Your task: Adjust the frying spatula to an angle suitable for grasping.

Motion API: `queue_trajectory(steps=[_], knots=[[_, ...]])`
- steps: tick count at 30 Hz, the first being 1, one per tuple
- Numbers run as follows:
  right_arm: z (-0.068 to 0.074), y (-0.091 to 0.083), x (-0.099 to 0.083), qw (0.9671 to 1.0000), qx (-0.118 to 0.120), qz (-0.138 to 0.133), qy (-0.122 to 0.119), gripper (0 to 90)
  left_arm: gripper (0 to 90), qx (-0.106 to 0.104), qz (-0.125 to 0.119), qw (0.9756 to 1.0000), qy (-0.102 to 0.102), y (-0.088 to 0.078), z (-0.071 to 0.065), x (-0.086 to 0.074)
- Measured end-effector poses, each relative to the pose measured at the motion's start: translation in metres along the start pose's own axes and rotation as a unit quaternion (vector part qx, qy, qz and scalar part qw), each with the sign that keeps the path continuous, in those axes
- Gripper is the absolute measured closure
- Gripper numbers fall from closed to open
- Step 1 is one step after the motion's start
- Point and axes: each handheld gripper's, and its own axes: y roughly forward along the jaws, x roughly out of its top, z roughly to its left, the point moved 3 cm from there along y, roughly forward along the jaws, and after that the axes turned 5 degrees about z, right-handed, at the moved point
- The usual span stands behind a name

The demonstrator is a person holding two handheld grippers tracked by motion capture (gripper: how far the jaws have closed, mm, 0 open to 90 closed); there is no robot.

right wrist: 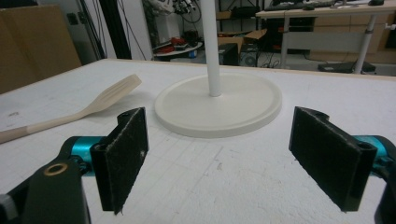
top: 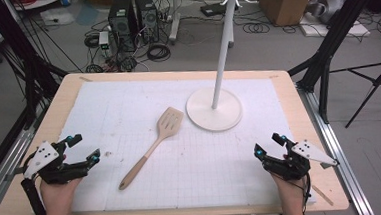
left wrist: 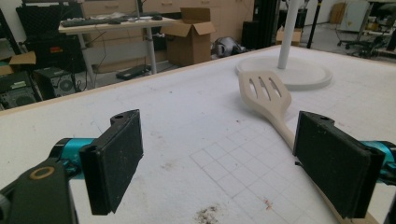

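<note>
So we stand at the start: both hand-held grippers, left [top: 86,150] and right [top: 268,145], released, empty, at the bench's [top: 43,196] near corners. Spatula [top: 153,146] lies mid-bench beside the rack [top: 214,109]. Next: reach its handle.

A lab: computer towers [top: 132,22], floor cables [top: 158,51], cardboard boxes [top: 288,0].
</note>
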Motion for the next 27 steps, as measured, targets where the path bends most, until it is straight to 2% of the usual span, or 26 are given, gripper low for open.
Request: queue_trajectory(steps=[3, 8, 12, 16, 19, 27], knots=[[-0.0010, 0.0010, -0.0005, 1.0000, -0.001, 0.000, -0.002, 18.2, 16.4, 0.002, 0.001, 1.0000, 0.000, 0.0001, 0.0009, -0.0002], [-0.0016, -0.0004, -0.0020, 1.0000, -0.003, 0.002, -0.003, 18.3, 13.8, 0.009, 0.001, 0.9999, -0.012, 0.0012, 0.0012, -0.0038], [-0.0008, -0.0014, -0.0004, 1.0000, -0.004, 0.000, -0.004, 18.3, 13.7, 0.008, 0.003, 0.9999, -0.012, 0.0012, 0.0026, -0.0036], [-0.0002, -0.0017, -0.0005, 1.0000, -0.004, 0.000, -0.004, 18.3, 13.7, 0.006, -0.008, 0.9996, -0.026, -0.0026, 0.0027, -0.0024], [-0.0004, -0.0019, -0.0008, 1.0000, -0.005, 0.002, -0.004, 18.2, 13.7, 0.005, -0.006, 0.9997, -0.024, -0.0035, 0.0023, -0.0014], [-0.0002, -0.0012, -0.0005, 1.0000, -0.005, 0.003, -0.004, 18.3, 13.7, -0.003, -0.009, 0.9992, -0.038, -0.0047, 0.0024, 0.0011]])
